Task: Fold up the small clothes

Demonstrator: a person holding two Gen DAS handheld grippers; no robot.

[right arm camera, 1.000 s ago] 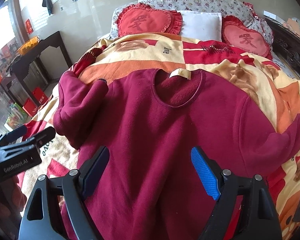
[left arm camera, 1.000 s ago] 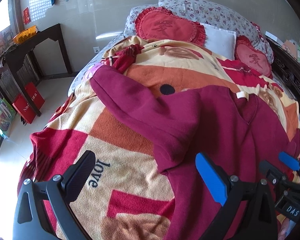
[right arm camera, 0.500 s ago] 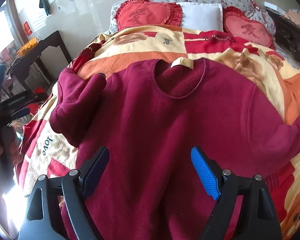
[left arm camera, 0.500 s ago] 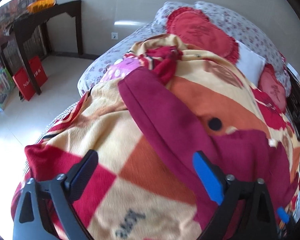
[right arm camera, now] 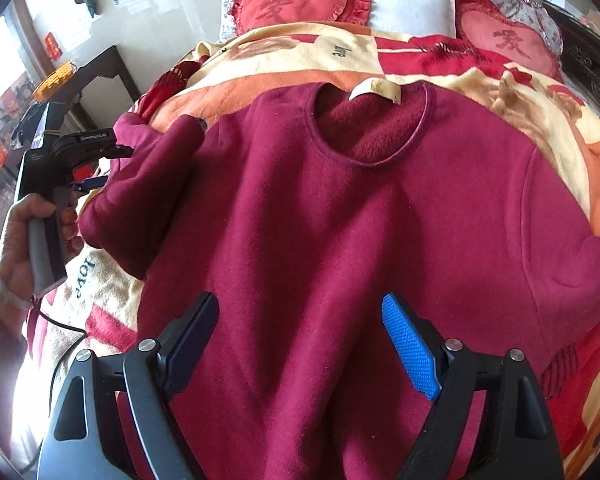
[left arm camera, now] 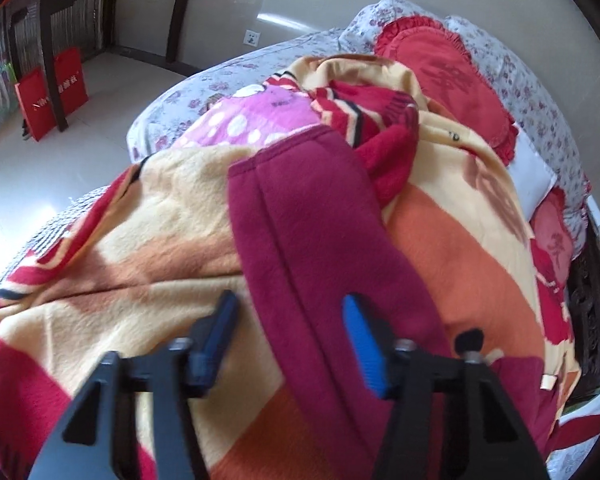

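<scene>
In the left wrist view, the left gripper (left arm camera: 288,332) is sitting at the bottom centre of the frame with its jaws partly open around the maroon sleeve (left arm camera: 312,232), which is running from the lower middle up toward the cuff (left arm camera: 284,148) near the frame's centre; the pads are bracketing the fabric but not yet pinching it, as far as I can judge. The sleeve is lying on the patterned blanket (left arm camera: 140,208) that is filling most of the frame. In the right wrist view, the right gripper (right arm camera: 300,344) is hanging at the bottom centre, jaws wide apart and holding nothing, above the body of the maroon sweater (right arm camera: 340,220), which is lying flat with its neckline (right arm camera: 372,128) toward the upper centre. At the left edge of that frame a hand (right arm camera: 24,236) is holding the other gripper up against the sleeve. The step in hand is probably taking the sleeve to fold it inward; the next move is calling for closing on the sleeve and carrying it across the chest.
</scene>
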